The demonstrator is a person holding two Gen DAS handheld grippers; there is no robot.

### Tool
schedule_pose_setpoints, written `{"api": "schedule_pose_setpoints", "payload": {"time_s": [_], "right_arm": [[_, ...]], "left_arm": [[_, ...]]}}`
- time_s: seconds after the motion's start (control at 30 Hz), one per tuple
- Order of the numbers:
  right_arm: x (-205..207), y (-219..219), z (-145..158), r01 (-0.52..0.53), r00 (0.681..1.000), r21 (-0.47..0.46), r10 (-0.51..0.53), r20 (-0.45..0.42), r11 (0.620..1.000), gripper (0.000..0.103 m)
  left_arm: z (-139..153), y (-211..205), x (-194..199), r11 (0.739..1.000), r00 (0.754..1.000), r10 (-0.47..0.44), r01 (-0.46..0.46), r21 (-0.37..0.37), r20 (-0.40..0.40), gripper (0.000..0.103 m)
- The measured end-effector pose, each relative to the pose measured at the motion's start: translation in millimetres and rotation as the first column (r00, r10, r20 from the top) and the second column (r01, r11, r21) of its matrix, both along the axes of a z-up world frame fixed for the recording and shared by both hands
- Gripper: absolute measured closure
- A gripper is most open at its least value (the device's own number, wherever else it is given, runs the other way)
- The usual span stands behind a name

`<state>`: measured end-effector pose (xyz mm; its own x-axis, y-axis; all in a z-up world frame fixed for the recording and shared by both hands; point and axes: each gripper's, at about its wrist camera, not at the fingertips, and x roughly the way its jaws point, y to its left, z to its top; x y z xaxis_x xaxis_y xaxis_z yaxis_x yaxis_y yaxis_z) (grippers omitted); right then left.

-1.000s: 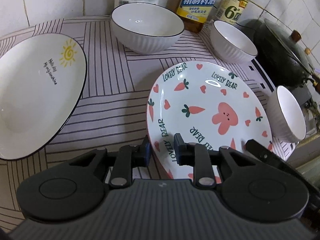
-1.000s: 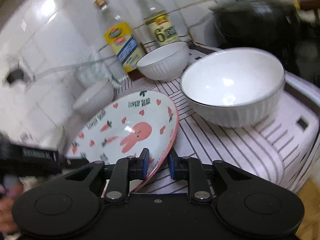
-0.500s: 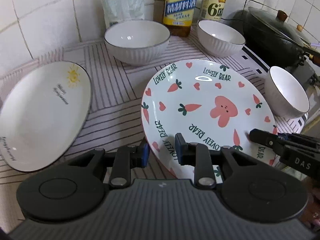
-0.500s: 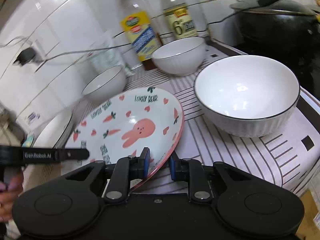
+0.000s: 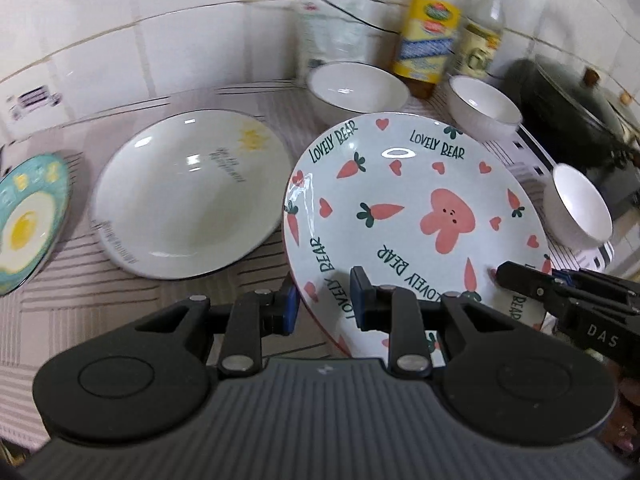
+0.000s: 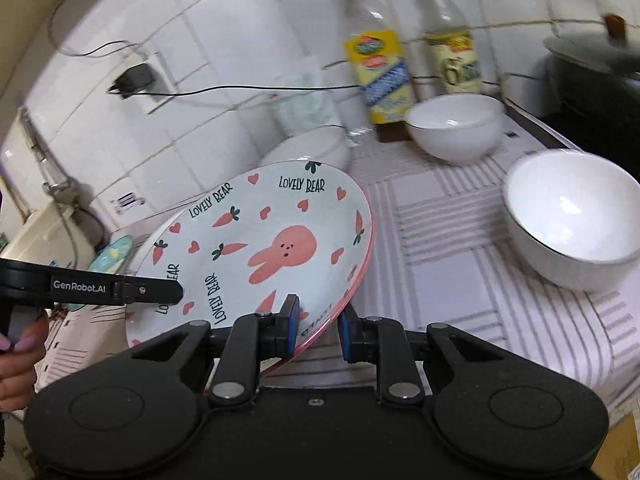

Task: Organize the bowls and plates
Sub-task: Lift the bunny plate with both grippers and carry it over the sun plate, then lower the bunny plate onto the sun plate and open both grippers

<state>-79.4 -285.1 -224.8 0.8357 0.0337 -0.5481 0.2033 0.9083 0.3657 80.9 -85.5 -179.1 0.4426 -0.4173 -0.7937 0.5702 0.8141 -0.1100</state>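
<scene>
While both grippers clamp its rim, bunny plate (image 5: 412,208) hangs tilted.

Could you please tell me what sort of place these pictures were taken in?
Most likely a home kitchen counter: a white tiled wall, a yellow-labelled condiment bottle against it, and a dark lidded cooking pot beside white ceramic bowls.

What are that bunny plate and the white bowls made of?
Bunny plate: likely glazed ceramic, glossy with sharp glare and printed carrots. White bowl: also looks like glazed ceramic, shiny inside, ribbed outside, thin dark rim. Melamine can't be ruled out.
</scene>
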Motion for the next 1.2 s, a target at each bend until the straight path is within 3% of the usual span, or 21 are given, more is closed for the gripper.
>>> {"api": "schedule_pose_setpoints", "payload": {"time_s": [0.3,0.43,0.77,1.2], "right_arm": [[41.4,37.9,19.0,-0.150,0.988,-0.037,0.151,0.022,0.988,0.078],[68.5,51.0,19.0,-0.221,0.975,-0.014,0.221,0.010,0.975,0.078],[130.9,87.8,15.2,-0.325,0.946,-0.056,0.323,-0.029,0.944,0.078],[179.0,107.2,6.2,-0.341,0.937,-0.084,0.331,-0.115,0.936,0.076]], "left_arm": [[10.9,58.2,15.0,0.984,0.985,0.174,-0.174,-0.028,-0.002,0.079],[3.6,82.0,32.4,0.965,0.965,0.256,-0.258,-0.038,-0.053,0.078],[-9.8,109.9,73.2,0.920,0.913,0.386,-0.391,-0.012,-0.135,0.076],[-25.8,111.7,105.5,0.900,0.881,0.433,-0.436,0.027,-0.192,0.075]]}}
